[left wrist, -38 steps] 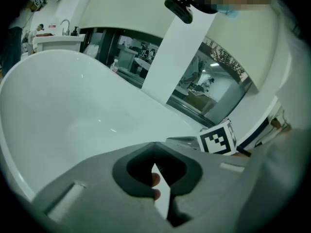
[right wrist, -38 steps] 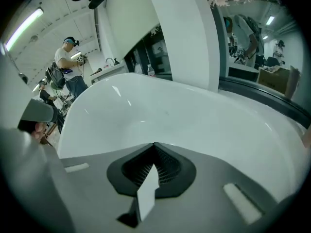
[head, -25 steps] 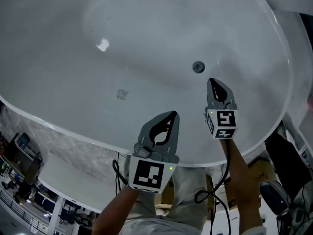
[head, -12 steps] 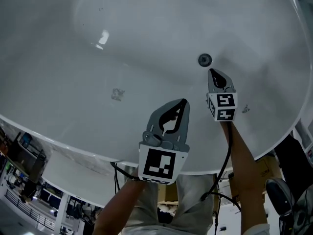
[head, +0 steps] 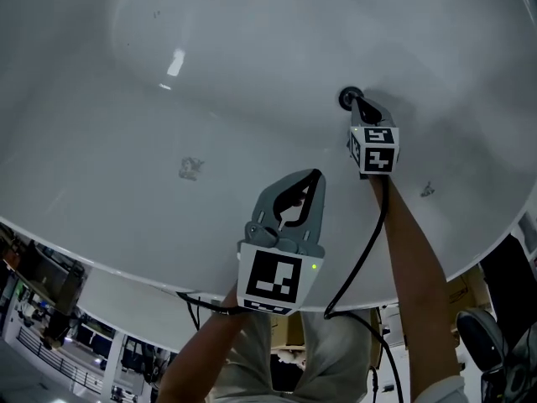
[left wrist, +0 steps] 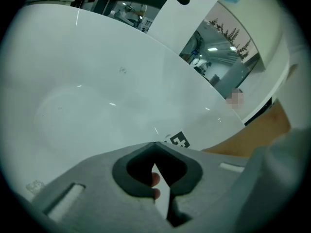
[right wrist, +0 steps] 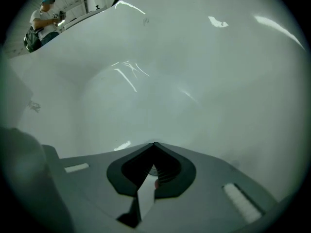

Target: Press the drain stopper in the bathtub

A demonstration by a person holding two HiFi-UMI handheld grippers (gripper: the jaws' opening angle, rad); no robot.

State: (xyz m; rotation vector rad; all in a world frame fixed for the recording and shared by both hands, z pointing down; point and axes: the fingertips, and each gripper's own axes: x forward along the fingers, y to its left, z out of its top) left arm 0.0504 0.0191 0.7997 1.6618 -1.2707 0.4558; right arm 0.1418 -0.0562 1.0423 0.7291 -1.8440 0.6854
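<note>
The white bathtub fills the head view. Its small dark round drain stopper sits on the tub floor at upper right. My right gripper is shut, and its tip rests against the stopper's near edge. The stopper itself is hidden in the right gripper view, where the shut right gripper points at bare tub wall. My left gripper is shut on nothing and hangs over the near side of the tub, well short of the stopper. In the left gripper view the left gripper is closed, with the right gripper's marker cube just beyond.
The tub rim curves across the lower left, with floor clutter outside it. Small scuff marks dot the tub floor. A person stands far off beyond the tub in the right gripper view.
My right gripper has moved forward and down until its tip reached the drain stopper. The left gripper has stayed almost where it was.
</note>
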